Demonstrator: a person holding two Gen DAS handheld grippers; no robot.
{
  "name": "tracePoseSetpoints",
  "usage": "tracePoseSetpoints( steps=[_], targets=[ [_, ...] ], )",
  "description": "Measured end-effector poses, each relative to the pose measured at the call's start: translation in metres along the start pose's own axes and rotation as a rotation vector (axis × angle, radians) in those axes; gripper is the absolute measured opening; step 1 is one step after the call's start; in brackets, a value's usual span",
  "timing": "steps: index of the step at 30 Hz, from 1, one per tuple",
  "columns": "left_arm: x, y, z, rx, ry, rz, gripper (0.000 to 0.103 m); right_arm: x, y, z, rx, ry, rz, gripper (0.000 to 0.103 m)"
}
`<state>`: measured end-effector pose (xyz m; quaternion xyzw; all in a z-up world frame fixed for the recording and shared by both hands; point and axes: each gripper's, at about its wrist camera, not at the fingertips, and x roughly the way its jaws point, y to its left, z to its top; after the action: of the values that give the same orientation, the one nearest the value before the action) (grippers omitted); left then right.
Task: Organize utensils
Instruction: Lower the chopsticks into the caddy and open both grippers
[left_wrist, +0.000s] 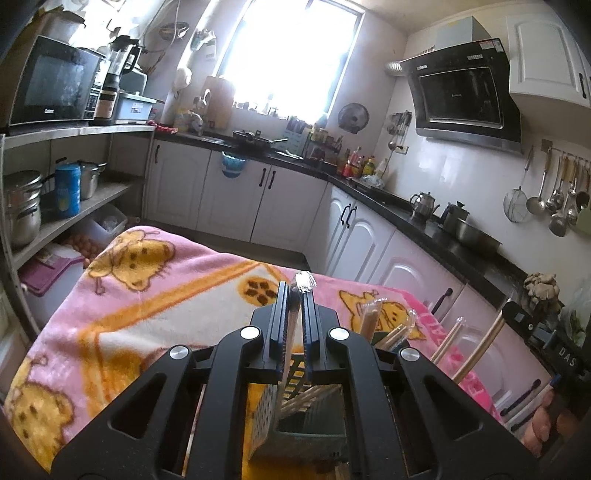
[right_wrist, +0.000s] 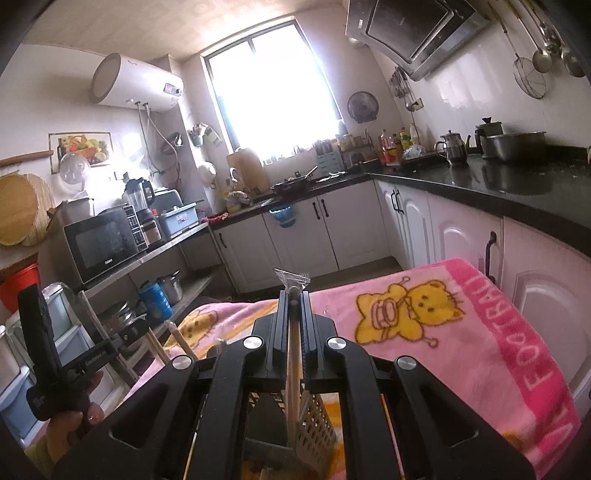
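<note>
Left gripper (left_wrist: 295, 291): fingers nearly together, clamped on wrapped utensil (left_wrist: 305, 280); only narrow slit between the 2 blue pads.
Wrapped utensil, axis: long axis along the fingers, pointing fwd and up, away from camera; lower end down toward holder.
Wrapped utensil, look: clear plastic sleeve, crinkled and shiny at the tip; pale shaft between the pads; kind of utensil not clear.
Right gripper (right_wrist: 294, 295): fingers close together, clamped on chopstick pack (right_wrist: 293, 354).
Chopstick pack, axis: long axis parallel to fingers, top end fwd/up past fingertips, bottom end down into holder.
Chopstick pack, look: light wood colour, thin and straight, in clear wrapper; wrapper top flat and wrinkled above fingertips; round stick end visible between the tips.
Holder (left_wrist: 291, 413): grey-green perforated plastic basket, directly under both grippers, standing on blanket; pale sticks leaning inside, seen in left view.
Other sticks (left_wrist: 480, 354): 2 or 3 more wrapped wooden sticks, right of left gripper, tilted up to the right; held or free, cannot tell.
Blanket (right_wrist: 480, 332): pink, yellow cartoon cats, white letters on dark pink border; covers the work surface.
Bkgd: black counter (right_wrist: 498, 184), white cabinets, microwave (left_wrist: 55, 85) on shelf.
</note>
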<state>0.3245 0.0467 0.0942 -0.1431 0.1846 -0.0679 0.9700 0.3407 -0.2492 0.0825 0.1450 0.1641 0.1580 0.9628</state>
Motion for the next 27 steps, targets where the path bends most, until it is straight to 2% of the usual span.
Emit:
tracePoseSetpoints(
  steps=[18, 21, 25, 27],
  targets=[
    [-0.002, 0.003, -0.009, 0.004, 0.031, -0.003, 0.001, -0.004, -0.005, -0.023, 0.003, 0.116, 0.006, 0.007],
    [-0.002, 0.001, -0.009, 0.014, 0.039, -0.003, 0.002, -0.003, -0.004, -0.026, -0.004, 0.148, -0.003, 0.014],
    [-0.004, -0.001, -0.010, 0.027, 0.048, -0.006, 0.012, -0.002, -0.005, -0.028, -0.003, 0.166, -0.005, 0.019],
    [-0.005, -0.001, -0.011, 0.029, 0.054, -0.008, 0.013, -0.003, -0.005, -0.028, -0.004, 0.169, -0.005, 0.021]
  ],
)
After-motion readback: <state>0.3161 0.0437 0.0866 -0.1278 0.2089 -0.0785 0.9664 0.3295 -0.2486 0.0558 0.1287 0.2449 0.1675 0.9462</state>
